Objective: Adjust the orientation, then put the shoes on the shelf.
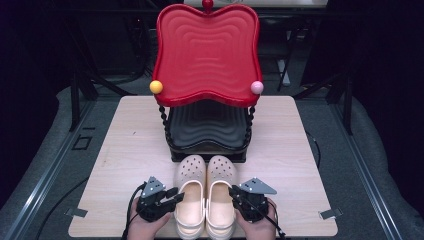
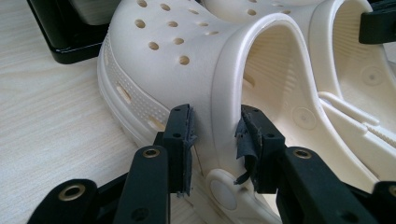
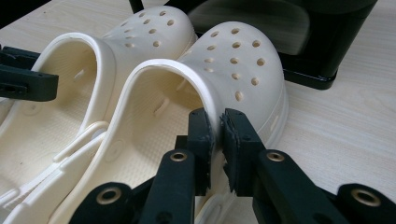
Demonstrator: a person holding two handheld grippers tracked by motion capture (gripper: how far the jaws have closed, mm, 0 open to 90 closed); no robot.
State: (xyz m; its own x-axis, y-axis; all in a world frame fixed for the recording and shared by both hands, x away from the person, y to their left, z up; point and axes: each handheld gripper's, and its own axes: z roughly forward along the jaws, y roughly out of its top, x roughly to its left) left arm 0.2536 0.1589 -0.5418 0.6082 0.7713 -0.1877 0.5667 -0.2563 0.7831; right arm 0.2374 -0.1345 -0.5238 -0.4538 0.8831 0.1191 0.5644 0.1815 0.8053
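Observation:
Two cream clogs stand side by side on the wooden table, toes toward a rack. My left gripper is open, and its jaws straddle the outer side wall of the left clog at the rim of its opening. One jaw is outside the wall and the other is inside the shoe. My right gripper is shut on the outer rim of the right clog, with the thin wall pinched between its pads. Both clogs rest flat on the table.
Just beyond the clogs' toes stands a two-tier rack with a red wavy tray on top and a black tray below. Its black base nearly touches the toes. Bare tabletop lies left and right of the shoes.

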